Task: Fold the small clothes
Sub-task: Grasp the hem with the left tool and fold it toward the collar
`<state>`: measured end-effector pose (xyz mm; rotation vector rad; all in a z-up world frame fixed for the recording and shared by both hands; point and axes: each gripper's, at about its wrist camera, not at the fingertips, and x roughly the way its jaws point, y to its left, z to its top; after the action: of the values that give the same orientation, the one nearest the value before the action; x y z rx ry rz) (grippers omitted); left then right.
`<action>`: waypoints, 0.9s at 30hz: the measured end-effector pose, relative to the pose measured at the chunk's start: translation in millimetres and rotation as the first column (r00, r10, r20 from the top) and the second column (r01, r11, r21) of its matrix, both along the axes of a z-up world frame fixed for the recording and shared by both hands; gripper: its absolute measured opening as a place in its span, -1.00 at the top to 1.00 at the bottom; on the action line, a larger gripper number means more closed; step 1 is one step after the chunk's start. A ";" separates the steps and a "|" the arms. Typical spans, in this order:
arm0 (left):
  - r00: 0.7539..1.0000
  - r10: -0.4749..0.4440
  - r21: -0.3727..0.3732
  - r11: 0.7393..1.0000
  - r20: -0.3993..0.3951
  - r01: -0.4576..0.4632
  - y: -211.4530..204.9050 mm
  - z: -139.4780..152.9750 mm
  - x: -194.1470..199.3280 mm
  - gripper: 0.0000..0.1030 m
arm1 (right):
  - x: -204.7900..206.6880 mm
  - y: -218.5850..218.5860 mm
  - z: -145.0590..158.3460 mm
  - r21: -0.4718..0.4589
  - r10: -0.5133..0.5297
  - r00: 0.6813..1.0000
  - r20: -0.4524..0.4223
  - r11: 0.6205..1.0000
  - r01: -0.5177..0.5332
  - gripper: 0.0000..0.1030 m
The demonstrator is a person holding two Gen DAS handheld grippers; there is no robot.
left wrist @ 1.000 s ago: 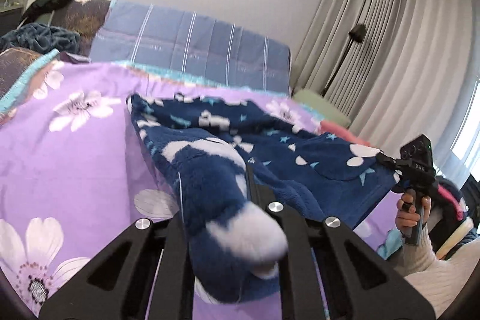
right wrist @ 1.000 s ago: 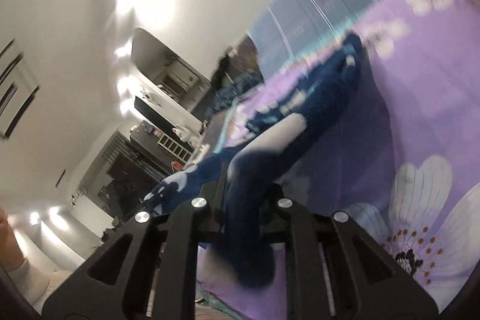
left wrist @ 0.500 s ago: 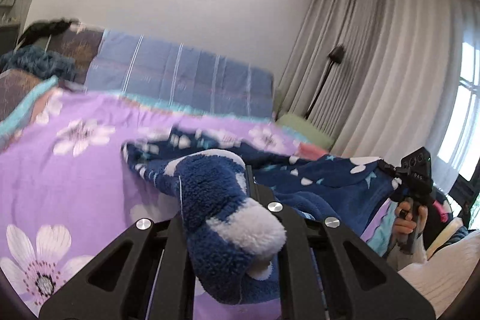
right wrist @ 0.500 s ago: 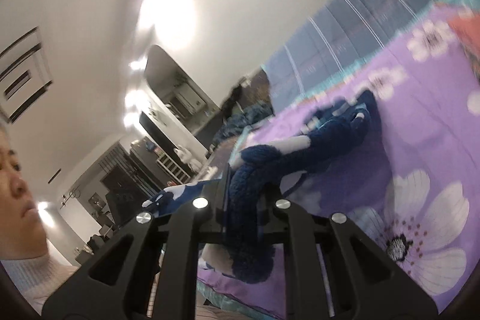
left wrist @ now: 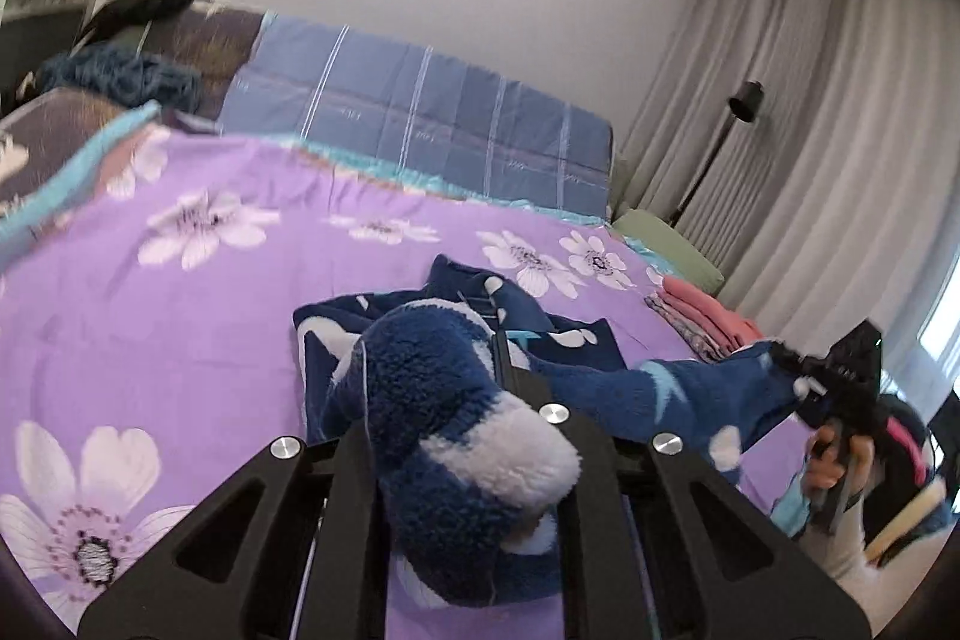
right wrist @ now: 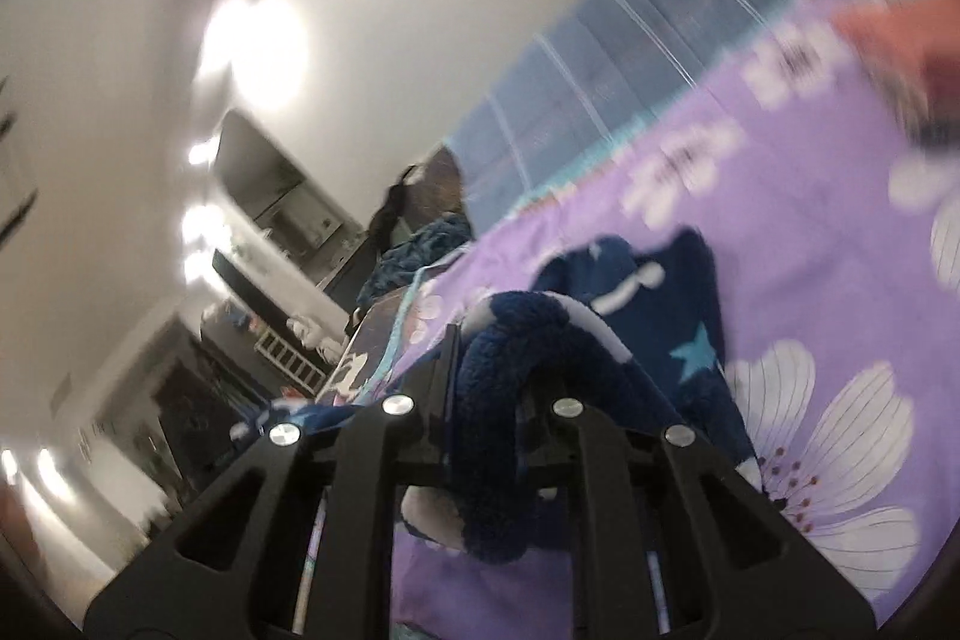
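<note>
Nearest, the left claw [left wrist: 432,370] and the right claw [right wrist: 489,340] each stay clamped on a bunched edge of the navy fleece garment [left wrist: 576,376], which stretches between them and trails onto the purple flowered bed [left wrist: 180,328] beyond.

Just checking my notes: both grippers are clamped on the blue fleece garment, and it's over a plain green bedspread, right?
Not quite. Both the left gripper and the right gripper are shut on the blue fleece garment, but the bedspread under it is purple with white flowers, not plain green. The left wrist view shows it clearly.
</note>
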<state>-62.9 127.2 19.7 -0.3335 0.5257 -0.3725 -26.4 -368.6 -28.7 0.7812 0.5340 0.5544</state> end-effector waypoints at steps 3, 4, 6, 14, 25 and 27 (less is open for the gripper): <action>1.000 0.008 0.003 1.000 -0.006 -0.008 2.5 -3.4 17.3 0.79 | 21.4 3.1 -8.6 0.027 -0.007 1.000 -0.016 1.000 0.007 0.73; 1.000 0.012 0.019 1.000 -0.008 -0.012 1.1 -3.8 24.3 0.79 | 27.3 6.5 -10.8 0.024 -0.005 1.000 -0.016 1.000 0.006 0.73; 1.000 0.013 0.045 0.999 -0.012 -0.012 -0.9 -3.3 36.9 0.79 | 40.5 13.4 -8.9 0.003 -0.004 1.000 -0.016 1.000 0.004 0.73; 0.999 0.025 0.085 0.996 -0.043 -0.021 -4.9 -11.4 107.4 0.79 | 93.4 18.7 -8.4 -0.049 -0.030 0.999 -0.031 0.998 0.028 0.73; 0.960 0.110 0.198 0.978 -0.257 -0.059 -18.1 -125.6 212.3 0.72 | 175.5 27.5 -106.1 -0.155 -0.105 0.963 -0.247 0.985 0.068 0.66; 0.967 0.102 0.196 0.979 -0.235 -0.056 -16.0 -126.2 208.5 0.68 | 173.9 24.6 -106.2 -0.146 -0.090 0.967 -0.238 0.988 0.056 0.65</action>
<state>145.6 111.2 -106.5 -0.2174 0.7811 -0.2020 147.5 -343.9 -134.9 0.7373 0.7603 0.3497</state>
